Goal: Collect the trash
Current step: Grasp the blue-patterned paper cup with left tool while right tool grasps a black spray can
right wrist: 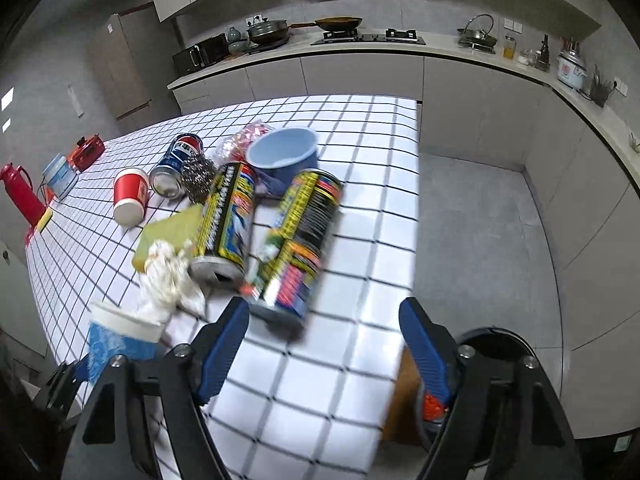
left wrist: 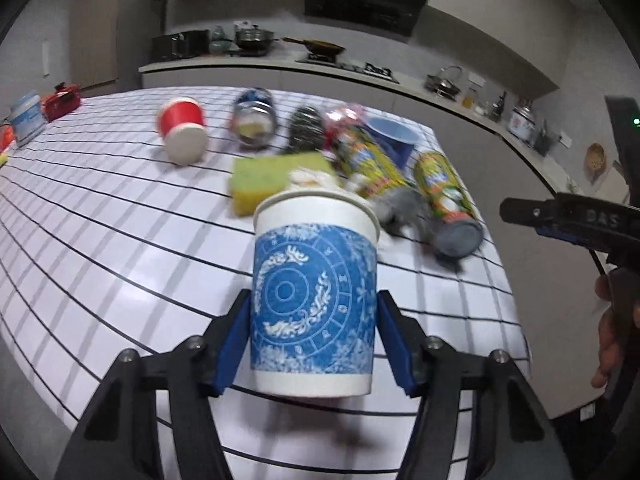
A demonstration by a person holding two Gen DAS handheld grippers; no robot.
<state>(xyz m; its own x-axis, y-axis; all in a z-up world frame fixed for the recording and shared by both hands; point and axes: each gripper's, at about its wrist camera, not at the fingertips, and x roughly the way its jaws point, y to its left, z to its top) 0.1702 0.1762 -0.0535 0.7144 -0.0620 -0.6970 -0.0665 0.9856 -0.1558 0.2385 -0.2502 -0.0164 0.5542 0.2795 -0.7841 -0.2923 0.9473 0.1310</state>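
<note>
My left gripper clamps an upright blue-patterned paper cup above the checked table's near edge, crumpled tissue just beyond. Bare tabletop lies under my right gripper, jaws spread and holding nothing; two cans lie just ahead, floor rightward.

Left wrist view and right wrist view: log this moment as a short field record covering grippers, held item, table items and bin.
left gripper: shut on blue-and-white paper cup, upright
right gripper: open, holding nothing, above table edge
table: white cloth with black grid
lying cans: two yellow-labelled cans, one Pepsi can
other items: red paper cup on its side, steel scourer, yellow sponge, crumpled tissue, blue bowl
bin: dark rim beside table, partly hidden
</note>
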